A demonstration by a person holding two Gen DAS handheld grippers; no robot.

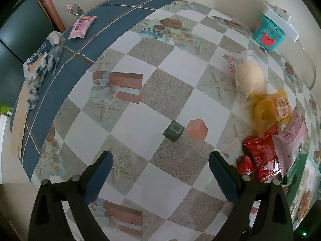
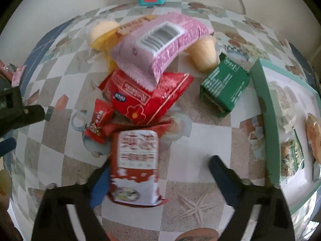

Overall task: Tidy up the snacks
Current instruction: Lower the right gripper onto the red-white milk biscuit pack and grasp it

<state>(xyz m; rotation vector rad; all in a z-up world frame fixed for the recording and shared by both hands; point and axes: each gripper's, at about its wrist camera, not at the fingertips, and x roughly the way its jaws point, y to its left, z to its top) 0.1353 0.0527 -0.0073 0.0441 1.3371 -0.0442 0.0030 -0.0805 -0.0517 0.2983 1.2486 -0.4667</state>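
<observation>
My right gripper [image 2: 160,162] points down over a red and white snack packet [image 2: 136,164] lying on the checked tablecloth. The packet touches the left finger [image 2: 100,180]; a wide gap separates it from the right finger [image 2: 220,174], so the jaws are open. Beyond lies a pile: a pink packet [image 2: 160,46] on a red packet [image 2: 148,98], a small red packet [image 2: 98,122], a green packet [image 2: 224,88] and a pale cup [image 2: 204,54]. My left gripper [image 1: 160,156] hangs open over bare cloth, with the pile [image 1: 260,152] to its right.
A teal-rimmed tray [image 2: 264,108] at the right holds several snacks. A teal toy box [image 1: 268,34] and a white power strip [image 1: 284,20] stand by the wall. A pink packet [image 1: 82,27] and a blue-white bag [image 1: 42,60] lie near the table's far left edge.
</observation>
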